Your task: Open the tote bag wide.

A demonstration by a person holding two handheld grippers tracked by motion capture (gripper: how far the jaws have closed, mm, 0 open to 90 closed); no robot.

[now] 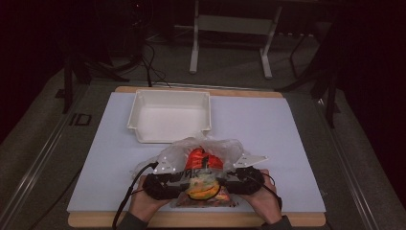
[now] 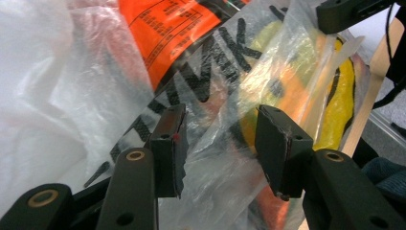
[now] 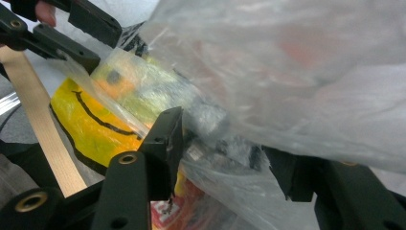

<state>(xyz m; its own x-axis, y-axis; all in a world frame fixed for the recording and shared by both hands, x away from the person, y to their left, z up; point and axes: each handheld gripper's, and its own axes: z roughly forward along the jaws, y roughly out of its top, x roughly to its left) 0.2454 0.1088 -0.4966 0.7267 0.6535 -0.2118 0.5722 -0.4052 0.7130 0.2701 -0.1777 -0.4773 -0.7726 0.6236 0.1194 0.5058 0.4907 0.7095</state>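
Near table (image 1: 287, 143) edge, clear plastic bag (image 1: 206, 153) of snack packets sits between both grippers — left gripper (image 2: 220, 143) fingers apart around film, right gripper (image 3: 225, 158) fingers spread, film draped between — next move likely calls for a firm regrip.

My work surface is a table (image 1: 297, 143) with a pale blue top and wooden edging. A white tray (image 1: 170, 117) sits at its far side; a filled clear plastic bag (image 1: 201, 167) lies at its near edge.
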